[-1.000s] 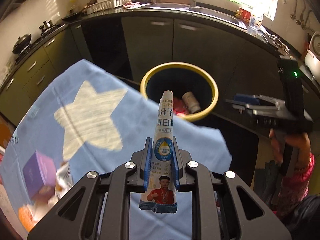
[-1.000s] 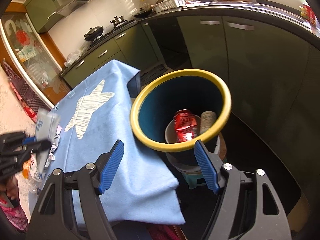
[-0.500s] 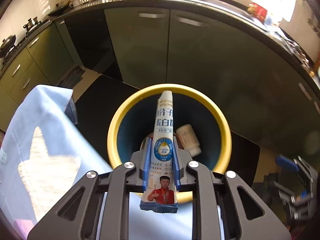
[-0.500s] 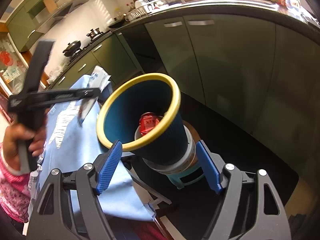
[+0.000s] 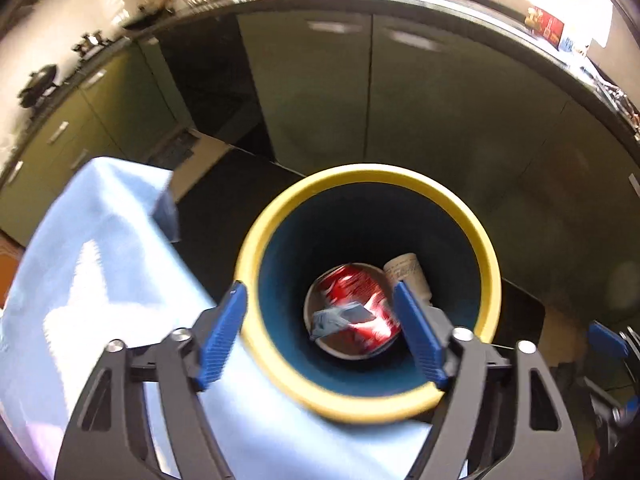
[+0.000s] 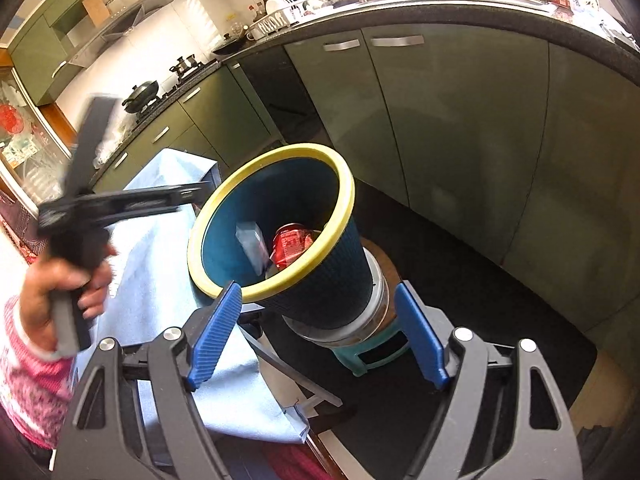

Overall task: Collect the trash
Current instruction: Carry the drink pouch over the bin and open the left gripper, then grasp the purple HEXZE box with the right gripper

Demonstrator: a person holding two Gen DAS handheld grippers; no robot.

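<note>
A dark blue trash bin with a yellow rim (image 5: pixel 494 284) stands beside the table; it also shows in the right wrist view (image 6: pixel 344 216). Inside lie a red can (image 5: pixel 362 300), a white bottle (image 5: pixel 408 274) and the printed packet (image 5: pixel 338 318), seen falling along the inner wall in the right wrist view (image 6: pixel 252 246). My left gripper (image 5: pixel 320 340) is open and empty above the bin mouth. My right gripper (image 6: pixel 316 340) is open and empty, in front of the bin and lower; its blue tip shows at the left view's right edge (image 5: pixel 606 338).
A table under a light blue cloth (image 5: pixel 92 280) adjoins the bin on the left. The bin rests on a teal stool (image 6: pixel 372 354). Green kitchen cabinets (image 6: pixel 460 128) with a dark counter curve behind. The floor around the stool is dark.
My left gripper opened over the bin and let go of the packet, which dropped inside. The right gripper drew back a little from the bin.
</note>
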